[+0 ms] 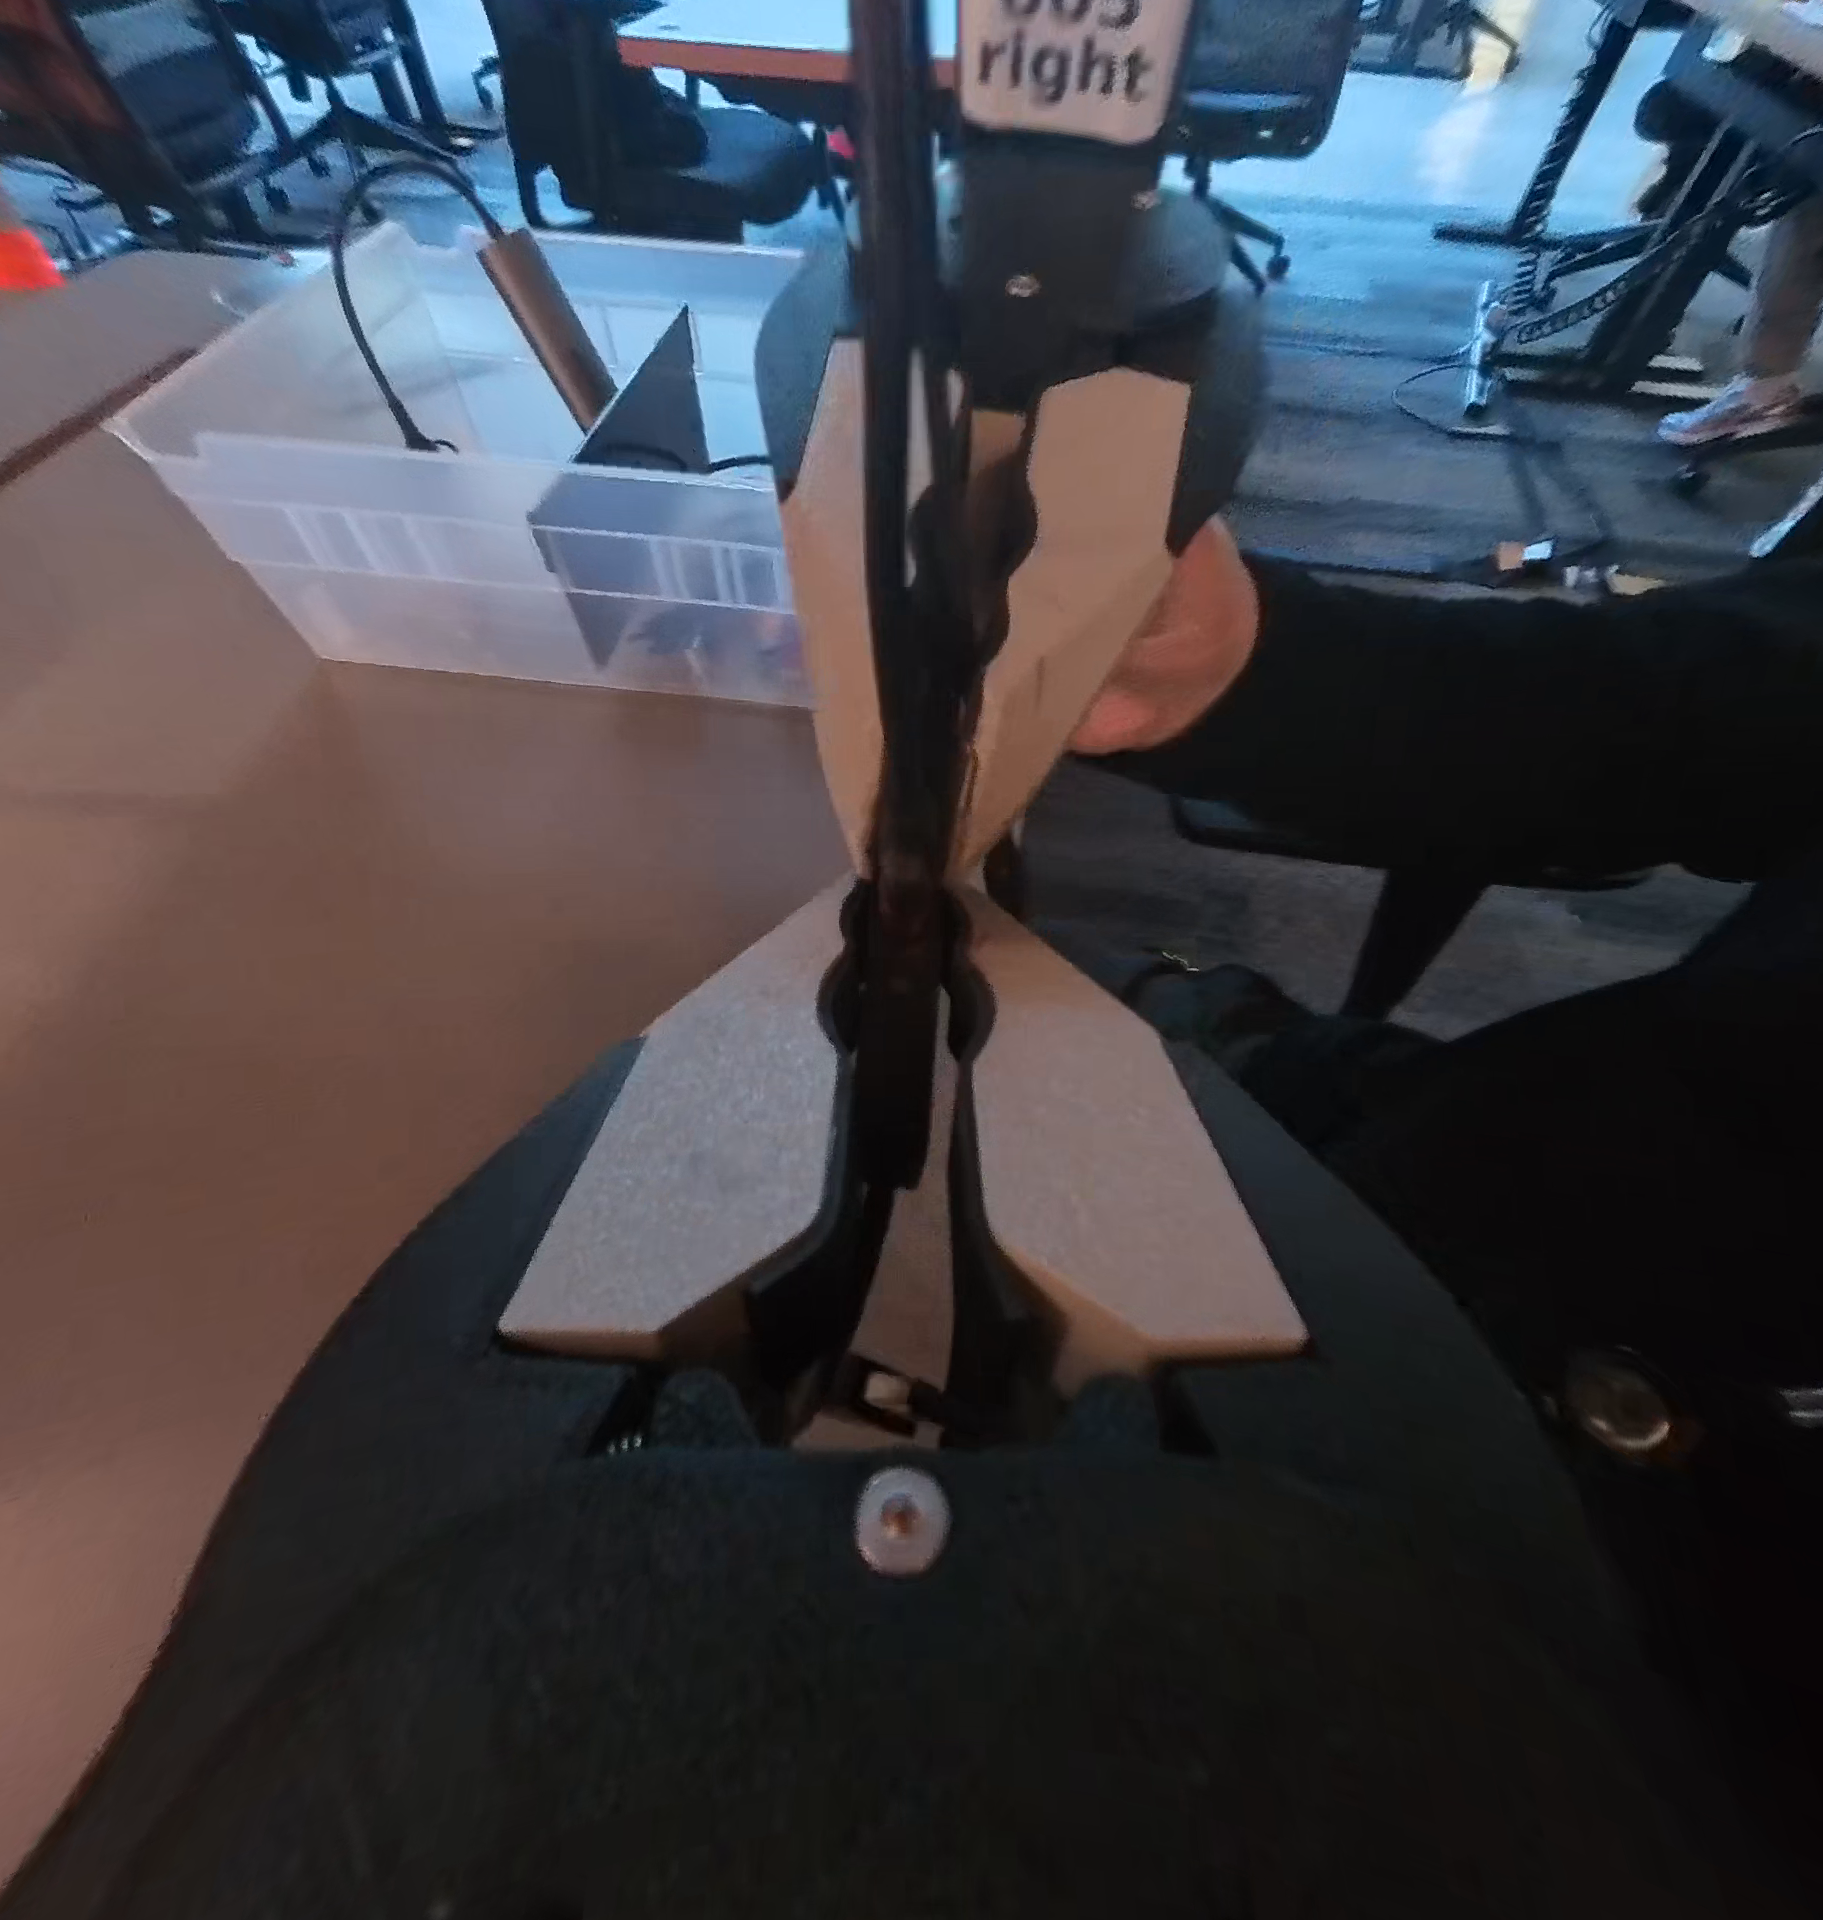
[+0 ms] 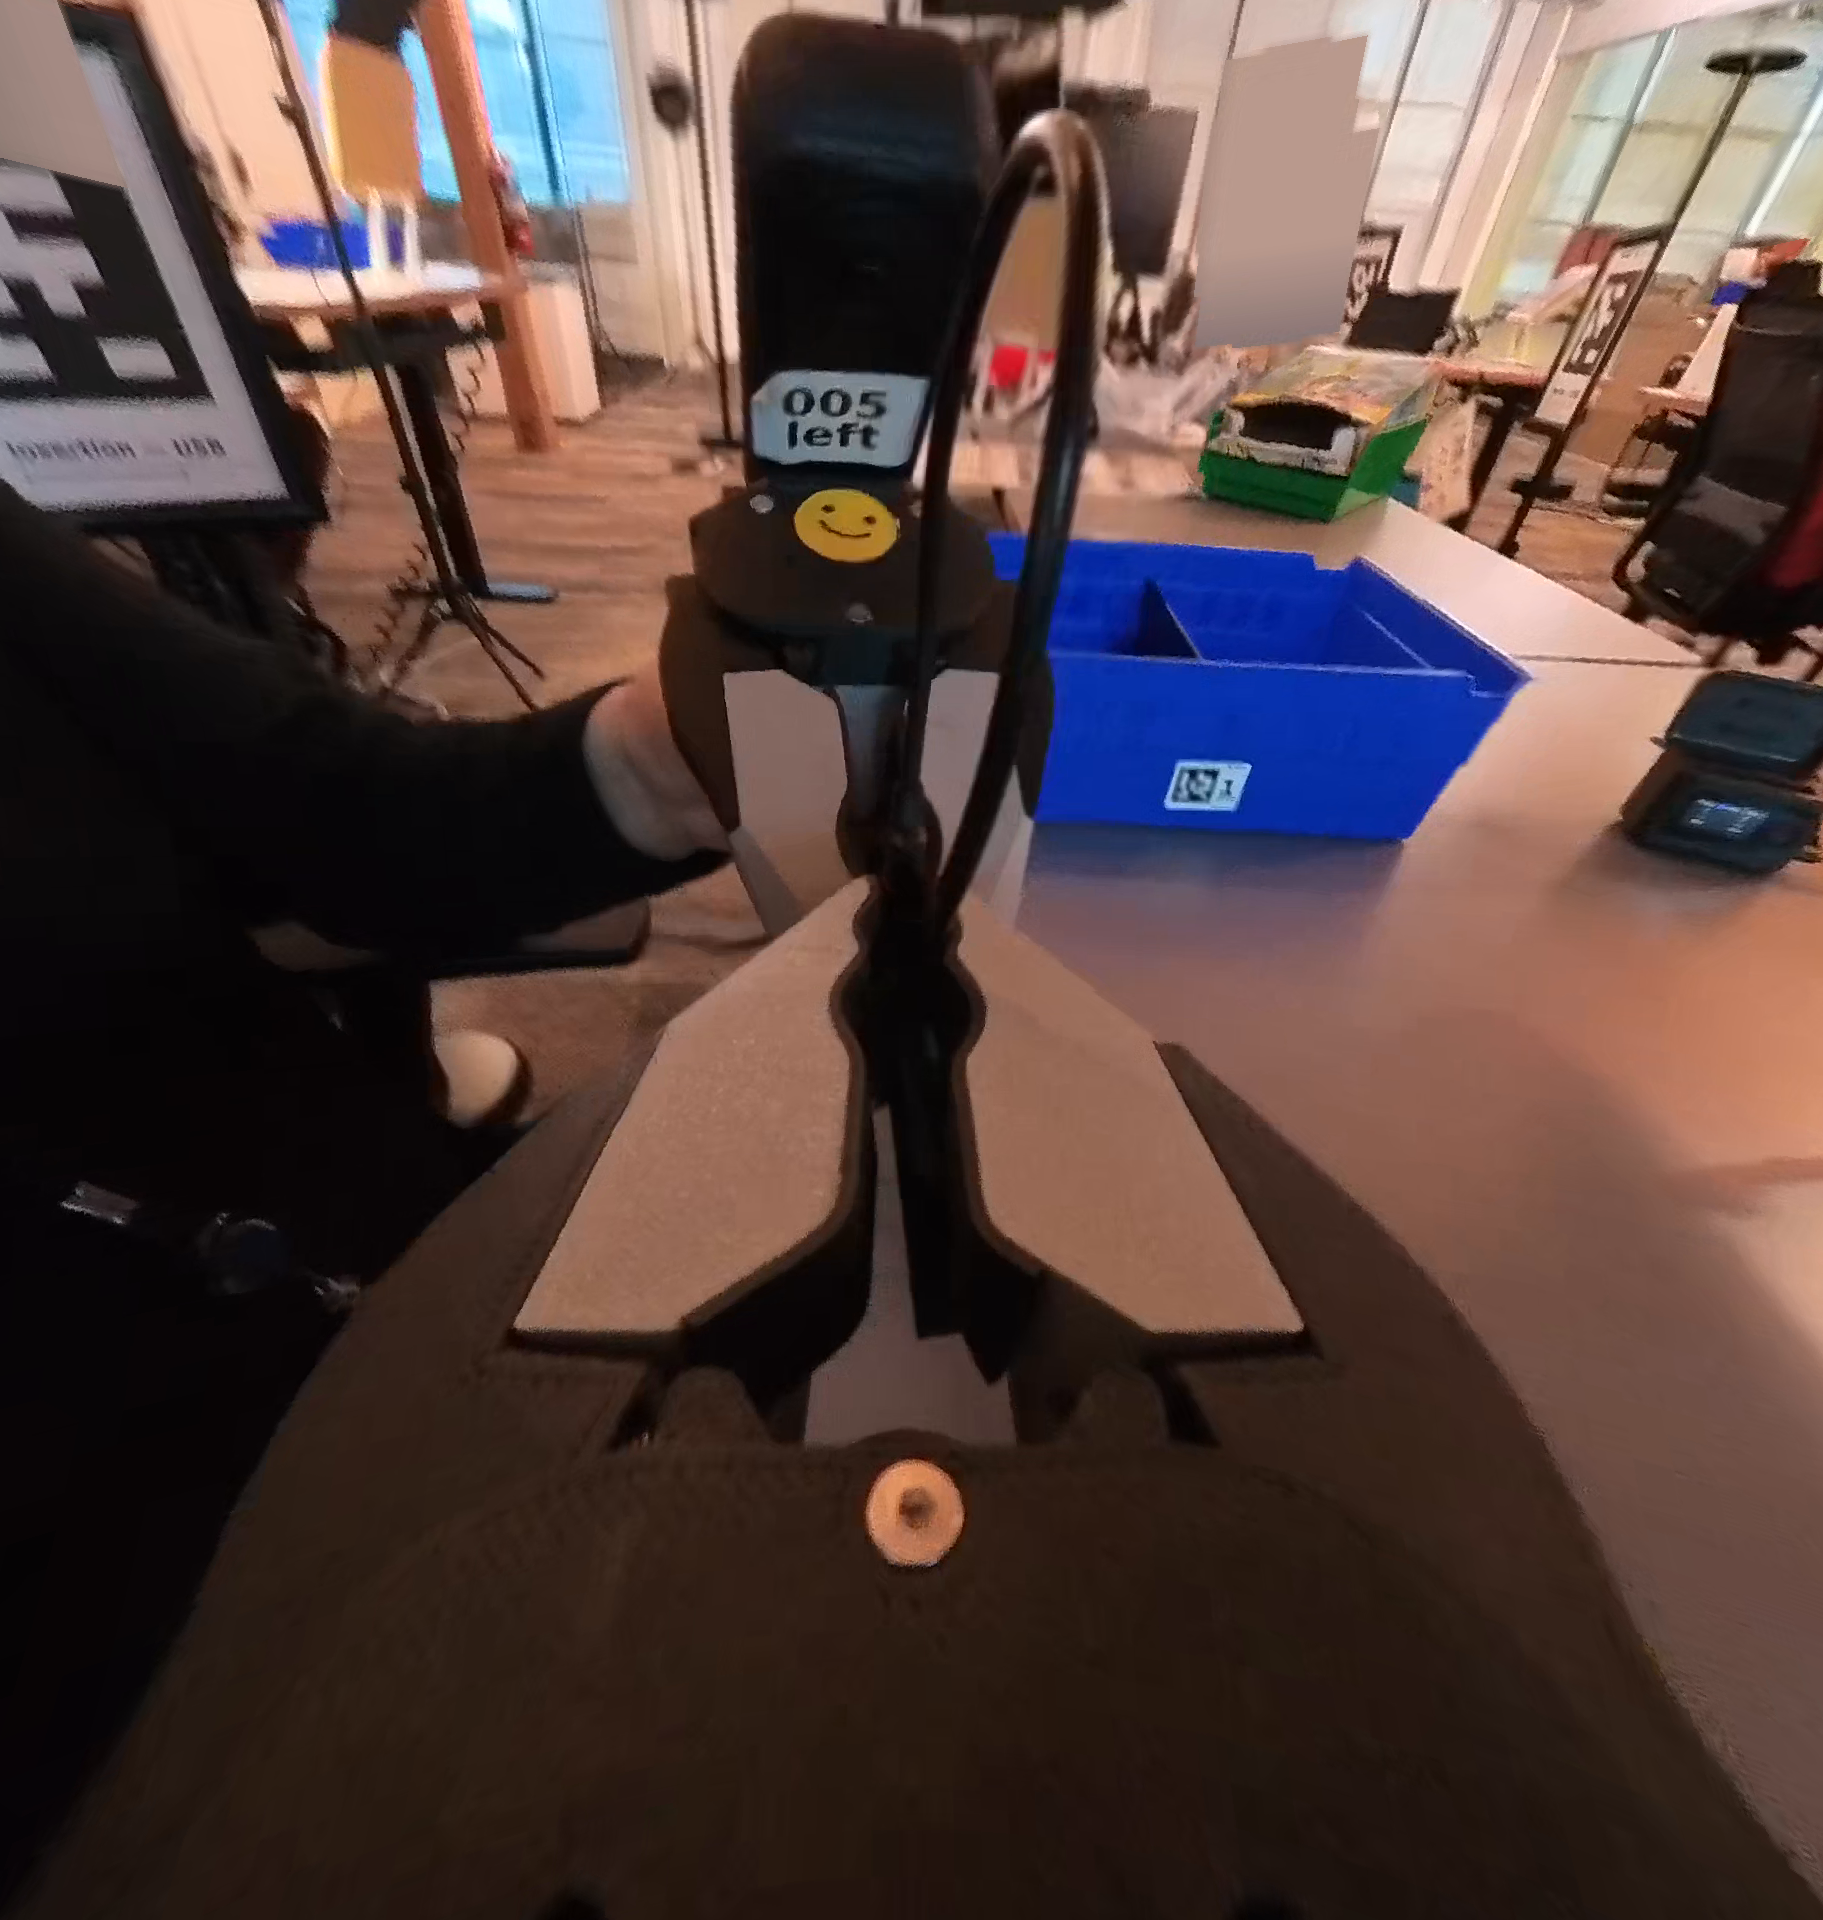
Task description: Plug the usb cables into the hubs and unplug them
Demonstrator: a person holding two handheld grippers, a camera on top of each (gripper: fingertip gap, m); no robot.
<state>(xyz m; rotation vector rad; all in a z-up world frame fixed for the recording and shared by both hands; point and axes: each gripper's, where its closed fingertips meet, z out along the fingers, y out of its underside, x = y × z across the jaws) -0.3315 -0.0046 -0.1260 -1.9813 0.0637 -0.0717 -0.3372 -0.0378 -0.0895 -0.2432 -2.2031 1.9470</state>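
Item, left gripper [image 1: 899, 935]: jaws standing nearly closed, pinching a dark, slender piece, apparently the plug end or body at one end of the usb cable [image 1: 891, 436]; exactly what part is blurred. Item, right gripper [image 2: 912, 935]: jaws likewise drawn in tight on a black piece, hub or connector, not distinguishable, with the same cable looping up and over in an arch beyond the tips. The two grippers are meeting tip to tip, facing each other, held above the near edge of the grey table [image 1: 263, 935], each steadied by a person's hand [image 1: 1167, 644] in a dark sleeve. Item, farther off on the left-wrist side: a clear plastic bin [image 1: 387, 540] holding a cable, a grey tube-like piece and a dark divider. Item, on the right-wrist side: a blue divided bin [image 2: 1302, 748], and a small dark device [image 2: 1748, 769] at the far right. Risk, as judged: the plug and port are hidden between the tips, so a slight tilt of either gripper could be jamming or scraping the connector; the stiff cable loop could be twisting the plug in the pinch, or snagging.
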